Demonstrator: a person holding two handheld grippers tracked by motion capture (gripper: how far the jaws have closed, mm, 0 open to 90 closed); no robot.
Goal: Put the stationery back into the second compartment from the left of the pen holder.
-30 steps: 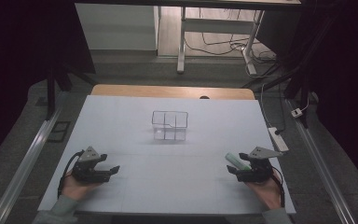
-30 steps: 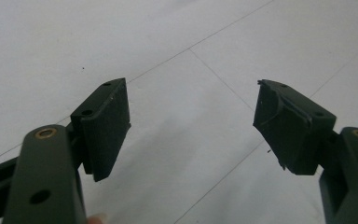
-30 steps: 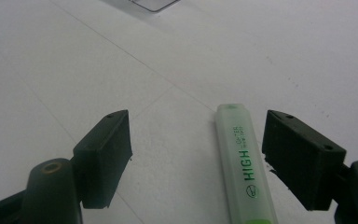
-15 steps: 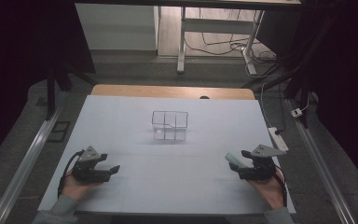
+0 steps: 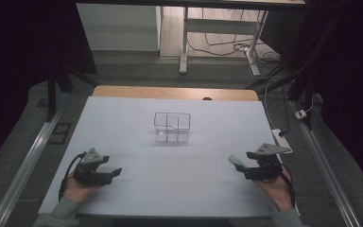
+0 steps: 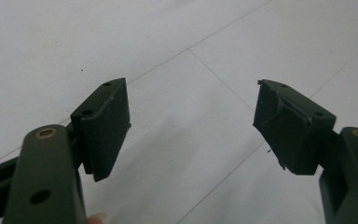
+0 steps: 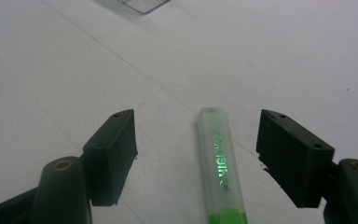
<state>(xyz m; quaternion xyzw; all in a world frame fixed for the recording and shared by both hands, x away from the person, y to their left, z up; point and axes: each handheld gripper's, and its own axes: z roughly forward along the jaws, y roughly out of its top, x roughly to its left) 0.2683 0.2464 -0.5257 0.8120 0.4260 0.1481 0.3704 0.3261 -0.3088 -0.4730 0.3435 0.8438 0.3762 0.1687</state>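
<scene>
Right gripper view: pale green highlighter with a translucent cap.

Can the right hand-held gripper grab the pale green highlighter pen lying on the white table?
Probably yes. The pale green highlighter pen lies between the open jaws of the right hand-held gripper, which have just been closing; nothing blocks it.

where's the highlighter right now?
The green highlighter lies on the white table between the right gripper's open jaws, untouched; in the high view it sits near-right, well short of the clear divided box.
</scene>
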